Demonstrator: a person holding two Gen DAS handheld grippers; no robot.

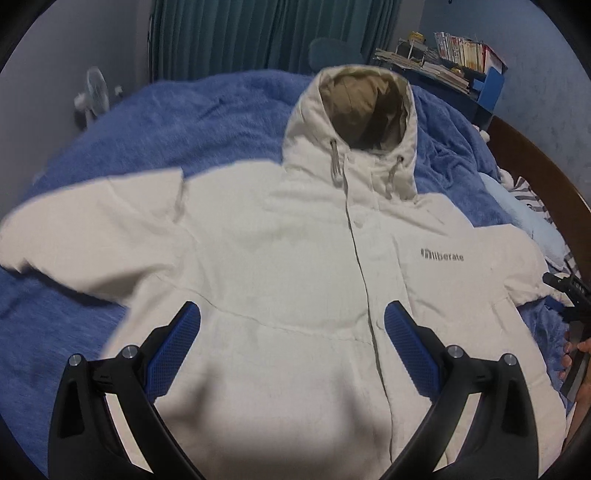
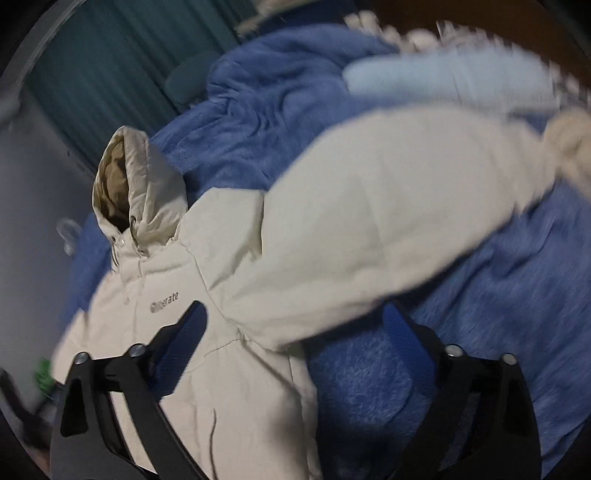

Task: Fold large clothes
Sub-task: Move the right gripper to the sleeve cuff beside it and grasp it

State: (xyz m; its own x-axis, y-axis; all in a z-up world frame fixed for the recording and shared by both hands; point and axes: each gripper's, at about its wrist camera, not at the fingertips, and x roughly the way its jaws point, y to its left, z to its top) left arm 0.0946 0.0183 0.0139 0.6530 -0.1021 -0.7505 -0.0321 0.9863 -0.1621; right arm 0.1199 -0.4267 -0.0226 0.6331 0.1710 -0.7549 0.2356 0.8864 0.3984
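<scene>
A large cream hooded jacket (image 1: 288,266) lies face up on a blue blanket (image 1: 147,122), zipped, hood at the far end, both sleeves spread out sideways. My left gripper (image 1: 291,314) hovers open and empty above the jacket's lower front. My right gripper (image 2: 295,314) is open and empty above the jacket's right side, where the right sleeve (image 2: 388,206) meets the body (image 2: 229,398). The right gripper also shows at the right edge of the left wrist view (image 1: 569,295). The right wrist view is motion blurred.
The blanket (image 2: 498,295) covers a bed with a dark wooden frame (image 1: 546,173) at the right. A pale blue pillow (image 2: 436,74) lies past the right sleeve. A shelf of books (image 1: 454,55), a fan (image 1: 94,92) and green curtains (image 1: 258,33) stand behind the bed.
</scene>
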